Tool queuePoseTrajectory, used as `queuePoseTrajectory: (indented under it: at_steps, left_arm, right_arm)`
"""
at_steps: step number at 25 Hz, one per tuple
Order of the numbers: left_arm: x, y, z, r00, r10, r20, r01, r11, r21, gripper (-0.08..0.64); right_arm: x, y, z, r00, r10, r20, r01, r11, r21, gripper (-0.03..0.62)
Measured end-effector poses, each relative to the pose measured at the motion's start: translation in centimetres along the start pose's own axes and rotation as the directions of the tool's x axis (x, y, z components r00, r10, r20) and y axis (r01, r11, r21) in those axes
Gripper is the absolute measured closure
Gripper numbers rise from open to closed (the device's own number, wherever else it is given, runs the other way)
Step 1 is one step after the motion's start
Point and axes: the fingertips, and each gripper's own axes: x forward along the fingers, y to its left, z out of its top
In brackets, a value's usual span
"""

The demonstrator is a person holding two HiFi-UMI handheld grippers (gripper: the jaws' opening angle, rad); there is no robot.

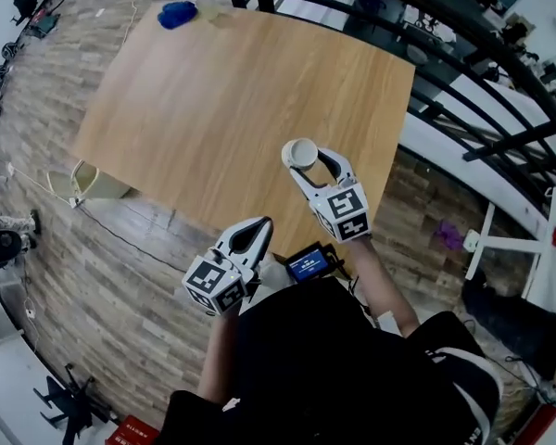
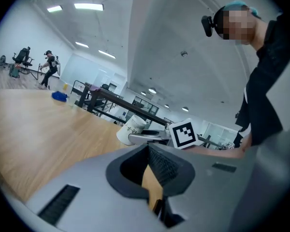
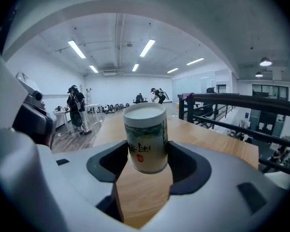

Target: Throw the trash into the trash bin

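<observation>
Evidently the right gripper (image 1: pixel 308 163) is clamping a light, crushable cup (image 1: pixel 303 152) by its sidewall; the left gripper (image 1: pixel 256 233) is sitting closed, empty.

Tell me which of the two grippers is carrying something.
The right gripper: its jaws clamp a white paper cup with green print. The left gripper has its jaws together, nothing between them.
</observation>
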Motion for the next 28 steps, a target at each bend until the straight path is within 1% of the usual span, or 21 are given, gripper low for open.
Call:
queuePoseTrajectory:
  at_steps: [3,6,9,11,12,13,15,16,17,18,20,21,23,26,28]
  left_arm:
    - [-0.4,-0.8,1.7,0.999,0.016,0.046,-0.018,0.999,0.039,0.561]
    - [-1.5,-1.1,2.9,0.994,0.055,0.092,-0.059,0.997,0.049,0.561]
    - [-2.9,-1.1,4.2,0.983,0.102,0.150,-0.114,0.991,0.073,0.561]
    - [-4.3,-1.1,4.8,0.974,0.139,0.179,-0.157,0.984,0.090,0.561]
    - [-5.0,-1.0,4.9,0.969,0.166,0.184,-0.187,0.976,0.107,0.561]
    - [-5.8,-0.9,4.7,0.963,0.204,0.178,-0.229,0.964,0.135,0.561]
    - [-7.2,-0.5,4.2,0.944,0.291,0.152,-0.319,0.922,0.217,0.561]
    - [-7.8,-0.4,4.1,0.935,0.322,0.151,-0.351,0.904,0.244,0.561]
    - [-8.5,-0.3,4.2,0.927,0.336,0.169,-0.369,0.896,0.246,0.561]
    - [-9.2,-0.1,4.6,0.921,0.334,0.202,-0.375,0.899,0.224,0.561]
    - [-10.7,0.3,5.6,0.909,0.313,0.276,-0.364,0.917,0.160,0.561]
    - [-11.4,0.7,6.0,0.903,0.308,0.301,-0.361,0.922,0.141,0.561]
    - [-13.3,1.8,6.0,0.887,0.324,0.329,-0.381,0.916,0.124,0.561]
    - [-16.9,4.7,5.7,0.859,0.363,0.361,-0.418,0.905,0.082,0.561]
    - [-19.3,7.1,5.9,0.851,0.373,0.369,-0.424,0.903,0.066,0.561]
  right_arm:
    - [-2.0,1.7,3.8,0.997,0.047,0.065,-0.045,0.998,-0.040,0.339]
    - [-3.4,4.2,7.0,0.987,0.111,0.113,-0.099,0.989,-0.105,0.339]
    - [-3.5,6.5,9.1,0.971,0.180,0.155,-0.156,0.976,-0.155,0.339]
    - [-2.8,8.0,9.7,0.960,0.224,0.169,-0.194,0.965,-0.178,0.339]
    - [-2.4,8.6,9.8,0.955,0.242,0.170,-0.211,0.961,-0.181,0.339]
    - [-1.9,9.2,9.8,0.951,0.257,0.169,-0.227,0.957,-0.180,0.339]
    - [-1.1,10.6,9.7,0.944,0.287,0.164,-0.260,0.951,-0.168,0.339]
    - [-0.8,11.4,9.6,0.939,0.304,0.161,-0.278,0.947,-0.161,0.339]
    - [-0.5,12.3,9.4,0.934,0.321,0.156,-0.297,0.942,-0.157,0.339]
    - [-0.1,13.2,9.3,0.930,0.336,0.148,-0.313,0.937,-0.157,0.339]
    - [0.9,14.7,9.1,0.924,0.359,0.133,-0.338,0.927,-0.160,0.339]
    - [1.5,15.4,9.1,0.920,0.369,0.131,-0.347,0.923,-0.164,0.339]
    - [2.6,17.1,9.4,0.914,0.387,0.122,-0.364,0.914,-0.178,0.339]
    - [4.9,20.4,10.2,0.906,0.410,0.100,-0.382,0.898,-0.219,0.339]
    - [6.8,22.8,10.8,0.907,0.413,0.080,-0.384,0.891,-0.241,0.339]
